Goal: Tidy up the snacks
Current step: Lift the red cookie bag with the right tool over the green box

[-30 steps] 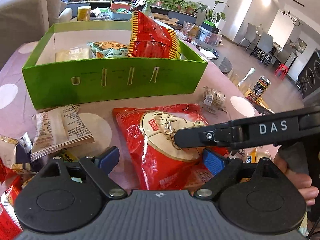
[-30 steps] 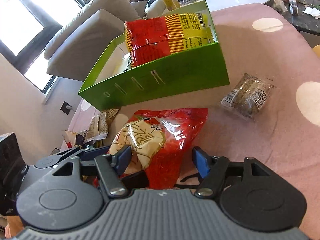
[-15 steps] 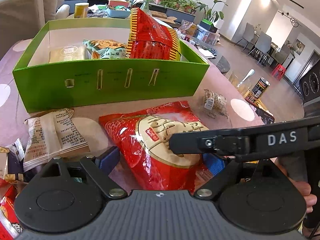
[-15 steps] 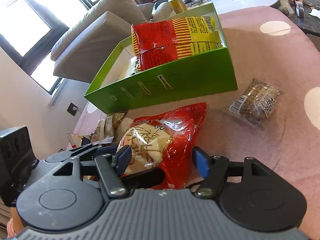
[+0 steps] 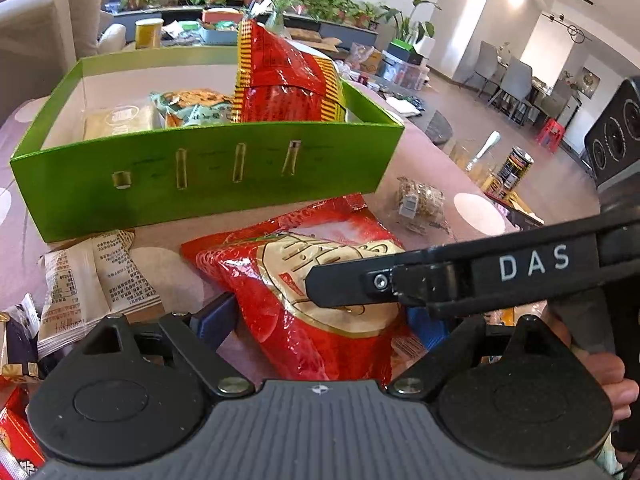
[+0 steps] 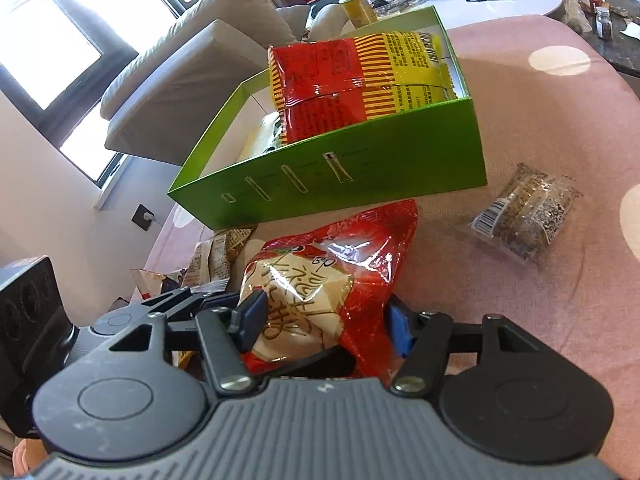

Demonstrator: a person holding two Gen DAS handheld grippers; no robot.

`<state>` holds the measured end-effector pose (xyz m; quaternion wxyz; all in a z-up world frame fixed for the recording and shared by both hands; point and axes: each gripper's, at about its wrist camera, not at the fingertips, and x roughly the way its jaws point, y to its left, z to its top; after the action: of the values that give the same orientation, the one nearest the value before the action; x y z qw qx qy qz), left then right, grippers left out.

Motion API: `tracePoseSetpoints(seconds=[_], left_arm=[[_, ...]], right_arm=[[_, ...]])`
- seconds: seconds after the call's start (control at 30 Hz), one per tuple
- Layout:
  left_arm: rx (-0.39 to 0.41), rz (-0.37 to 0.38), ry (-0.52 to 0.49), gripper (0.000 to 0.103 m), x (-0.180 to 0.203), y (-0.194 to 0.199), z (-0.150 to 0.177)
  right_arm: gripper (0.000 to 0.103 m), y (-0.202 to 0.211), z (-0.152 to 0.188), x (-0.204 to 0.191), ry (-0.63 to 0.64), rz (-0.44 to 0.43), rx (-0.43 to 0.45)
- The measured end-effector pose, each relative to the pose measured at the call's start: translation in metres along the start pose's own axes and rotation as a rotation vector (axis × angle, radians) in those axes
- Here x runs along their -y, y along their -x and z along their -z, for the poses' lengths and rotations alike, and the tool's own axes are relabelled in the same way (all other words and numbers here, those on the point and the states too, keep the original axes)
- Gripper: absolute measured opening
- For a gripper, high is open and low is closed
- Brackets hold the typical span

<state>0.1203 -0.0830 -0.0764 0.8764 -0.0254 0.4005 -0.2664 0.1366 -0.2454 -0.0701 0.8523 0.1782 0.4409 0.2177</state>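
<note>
Red snack bag (image 6: 320, 280) — right gripper (image 6: 324, 328) (jaws just closing) now pinches it.

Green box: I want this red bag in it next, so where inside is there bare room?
Inside the green box, bare floor shows along its left wall, beside the pale packet. The right half is crowded by the red-and-yellow bag, with the teal packet between.

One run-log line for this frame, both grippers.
right hand-held gripper: jaws just closing on red snack bag | left hand-held gripper: open, straddling bag | green box: part filled
</note>
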Motion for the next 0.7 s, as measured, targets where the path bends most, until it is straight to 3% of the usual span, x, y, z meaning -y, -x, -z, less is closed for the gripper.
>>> tracePoseSetpoints(seconds=[0.07,0.17,0.33,0.7], left_arm=[[-0.001,0.008,0.005,0.090,-0.003,0.001,0.000],[0.012,-0.008,-0.017,0.094,0.000,-0.002,0.001],[0.022,-0.022,-0.005,0.095,0.005,-0.002,-0.001],[0.091,-0.015,-0.048,0.090,0.016,0.026,-0.009]], right_arm=[[0.070,0.000,0.000,0.003,-0.016,0.006,-0.011],[0.070,-0.001,-0.001,0.006,-0.016,0.001,-0.010],[0.060,-0.001,0.000,0.000,0.013,-0.007,0.004],[0.056,0.018,0.000,-0.026,0.094,0.010,0.087]])
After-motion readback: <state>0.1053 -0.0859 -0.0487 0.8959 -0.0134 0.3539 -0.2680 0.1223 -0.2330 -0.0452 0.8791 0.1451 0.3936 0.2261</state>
